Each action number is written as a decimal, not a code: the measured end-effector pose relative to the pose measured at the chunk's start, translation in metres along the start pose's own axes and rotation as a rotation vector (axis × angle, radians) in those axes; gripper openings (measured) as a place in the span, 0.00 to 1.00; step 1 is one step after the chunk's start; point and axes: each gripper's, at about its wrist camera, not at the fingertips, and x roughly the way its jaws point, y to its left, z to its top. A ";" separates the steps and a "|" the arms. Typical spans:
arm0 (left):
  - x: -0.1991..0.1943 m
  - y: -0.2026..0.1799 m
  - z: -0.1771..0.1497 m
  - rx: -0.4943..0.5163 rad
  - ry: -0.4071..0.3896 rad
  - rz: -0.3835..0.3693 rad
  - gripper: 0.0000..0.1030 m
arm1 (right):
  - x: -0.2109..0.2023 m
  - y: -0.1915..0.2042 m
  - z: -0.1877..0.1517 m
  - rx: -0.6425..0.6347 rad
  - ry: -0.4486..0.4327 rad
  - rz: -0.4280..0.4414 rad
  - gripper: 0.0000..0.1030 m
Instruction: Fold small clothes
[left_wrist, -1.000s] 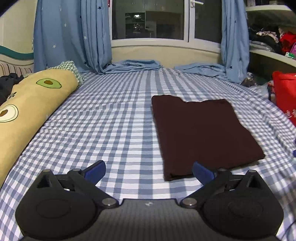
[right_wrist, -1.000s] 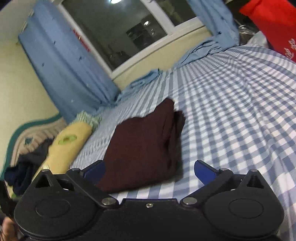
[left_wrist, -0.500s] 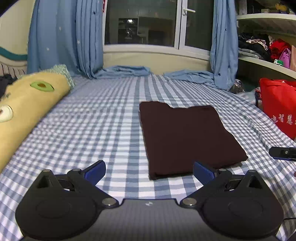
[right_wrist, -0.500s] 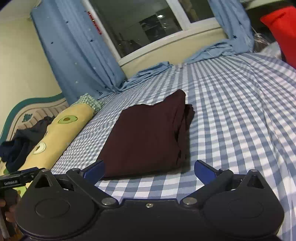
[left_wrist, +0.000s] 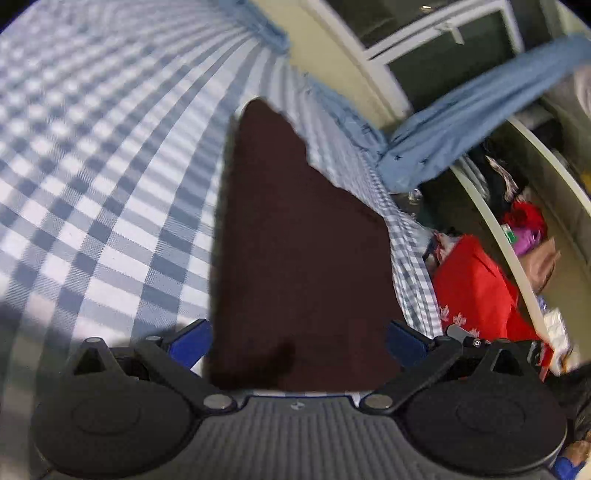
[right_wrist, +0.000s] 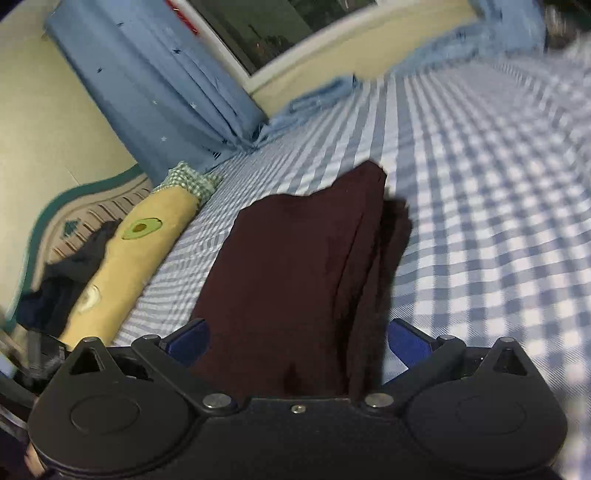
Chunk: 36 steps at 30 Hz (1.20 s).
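Observation:
A dark maroon folded garment lies flat on the blue-and-white checked bed. My left gripper is open, low over the garment's near edge, with the cloth filling the gap between its blue fingertips. In the right wrist view the same garment shows stacked folds along its right side. My right gripper is open and straddles the garment's near end from the other side.
A yellow avocado-print bolster and dark clothes lie along the bed's left side. Blue curtains hang below the window. A red bag and cluttered shelves stand beside the bed.
Both grippers have moved forward and down to the garment, tilting as they went. The cloth now lies between each pair of open fingers. The garment itself has not moved.

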 end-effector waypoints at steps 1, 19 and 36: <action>0.008 0.008 0.006 -0.019 0.007 0.026 0.98 | 0.008 -0.006 0.007 0.026 0.013 0.013 0.99; 0.083 -0.006 0.038 0.065 0.039 -0.061 0.99 | 0.113 -0.062 0.064 0.221 0.135 0.189 1.00; 0.028 -0.042 0.023 0.188 -0.122 0.073 0.25 | 0.115 0.015 0.061 -0.023 0.033 -0.004 0.23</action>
